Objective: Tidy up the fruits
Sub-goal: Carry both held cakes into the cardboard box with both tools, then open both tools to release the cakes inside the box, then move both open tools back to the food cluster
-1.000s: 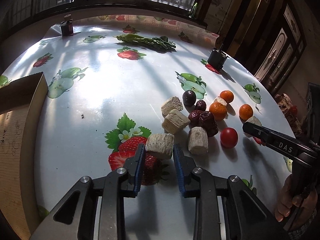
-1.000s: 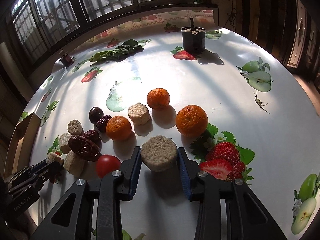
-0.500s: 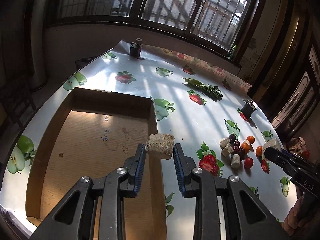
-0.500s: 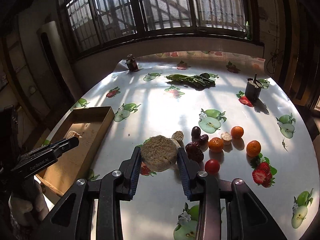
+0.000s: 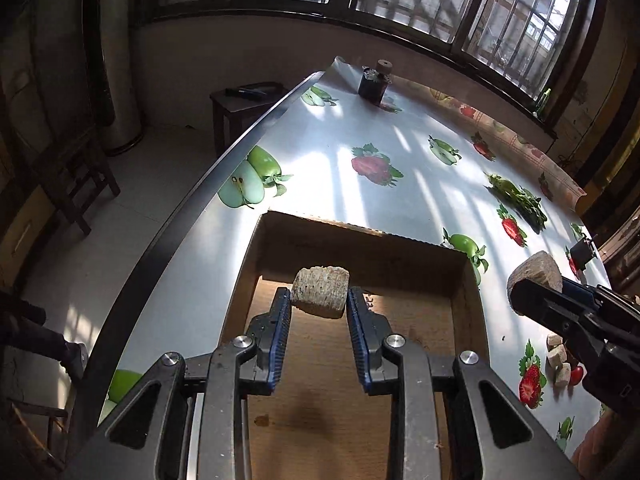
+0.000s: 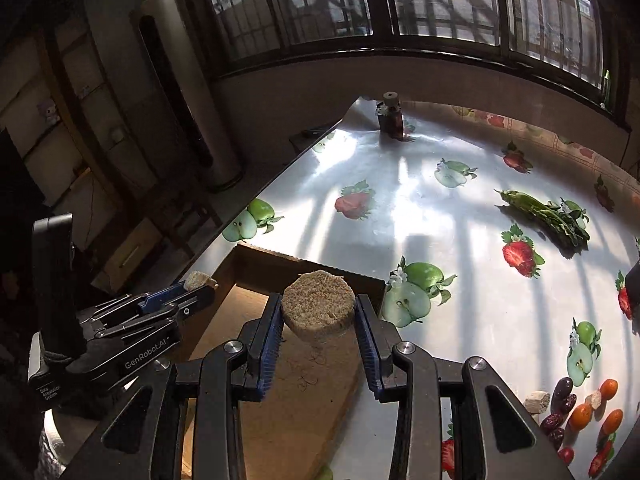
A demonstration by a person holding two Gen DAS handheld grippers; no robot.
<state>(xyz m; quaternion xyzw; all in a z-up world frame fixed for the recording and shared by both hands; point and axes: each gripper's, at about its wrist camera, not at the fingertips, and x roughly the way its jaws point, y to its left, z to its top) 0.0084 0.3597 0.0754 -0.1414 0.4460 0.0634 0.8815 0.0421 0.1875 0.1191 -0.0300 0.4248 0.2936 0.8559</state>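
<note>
The left gripper [image 5: 319, 312] has its jaws clamped on a pale fibrous chunk [image 5: 320, 291], held in the air above the open cardboard box [image 5: 466, 292]. The right gripper [image 6: 318, 322] has its jaws clamped on a round fibrous chunk [image 6: 318, 305], over the box's right-hand edge. In the left wrist view the right gripper enters at 3 o'clock with its piece raised over the box's right wall; in the right wrist view the left gripper comes in at 9 o'clock. The box sits near the left edge of the counter [image 5: 400, 200], which wears a glossy cloth printed with apples and strawberries. At 4 o'clock in the right wrist view lie the remaining fruits [image 6: 580, 408]: oranges, dark dates, a small red tomato and more fibrous chunks. Further off, at 2 o'clock, lies a bunch of greens [image 6: 548, 216], and at 12 o'clock a small dark bottle [image 6: 390, 118] stands by the counter's far corner, below the barred windows [image 6: 400, 0].
</note>
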